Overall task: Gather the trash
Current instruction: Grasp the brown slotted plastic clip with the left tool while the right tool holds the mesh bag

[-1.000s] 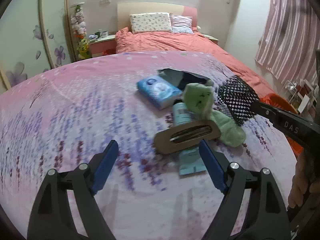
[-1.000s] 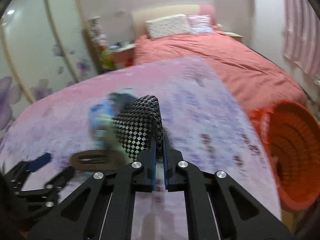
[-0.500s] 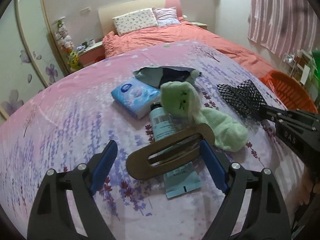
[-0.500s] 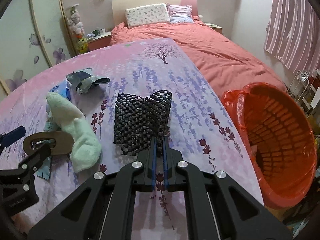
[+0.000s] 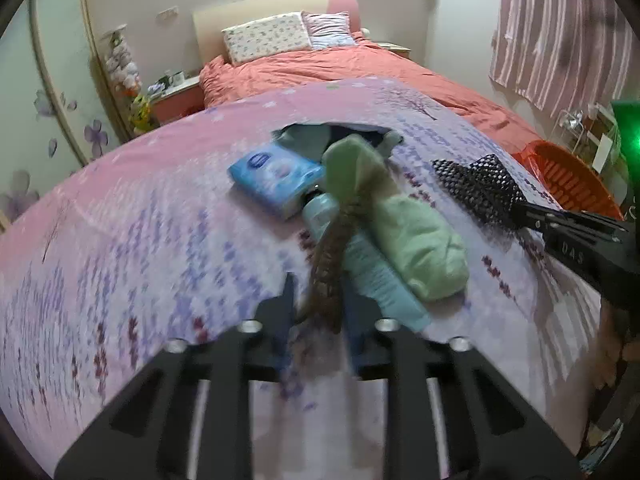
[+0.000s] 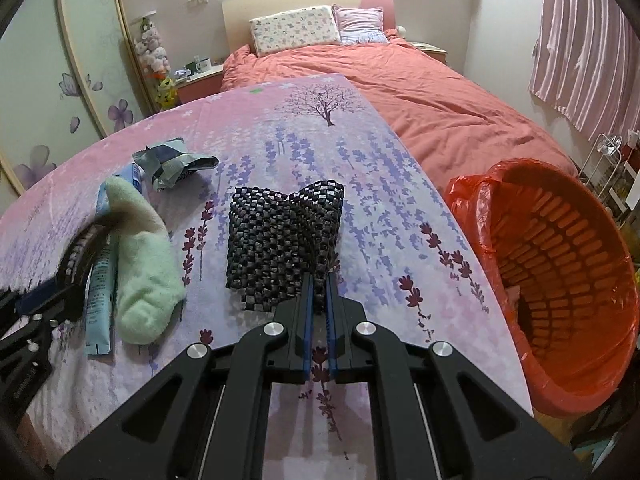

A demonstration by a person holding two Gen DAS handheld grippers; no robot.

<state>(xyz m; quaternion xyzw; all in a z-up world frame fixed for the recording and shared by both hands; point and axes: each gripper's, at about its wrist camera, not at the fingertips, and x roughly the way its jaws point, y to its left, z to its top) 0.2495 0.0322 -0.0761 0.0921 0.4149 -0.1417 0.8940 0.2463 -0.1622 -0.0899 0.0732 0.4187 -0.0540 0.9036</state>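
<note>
- Left gripper (image 5: 320,312) has closed since half a second ago: jaws were wide apart around the brown oval piece (image 5: 334,248), now clamped on its near end, piece tipped on edge (view blurred).
- Means that pick is likely secured; lift and carry to the orange basket (image 6: 560,280) comes next.
- Right gripper (image 6: 318,300) stays pinched tight on the black checkered mesh (image 6: 284,236), which fans out ahead of the jaws over the table, basket just right.
- Green sock (image 6: 140,264), blue tube (image 6: 98,300), tissue pack (image 5: 276,182) and wrapper (image 6: 172,162) lie uncollected.
</note>
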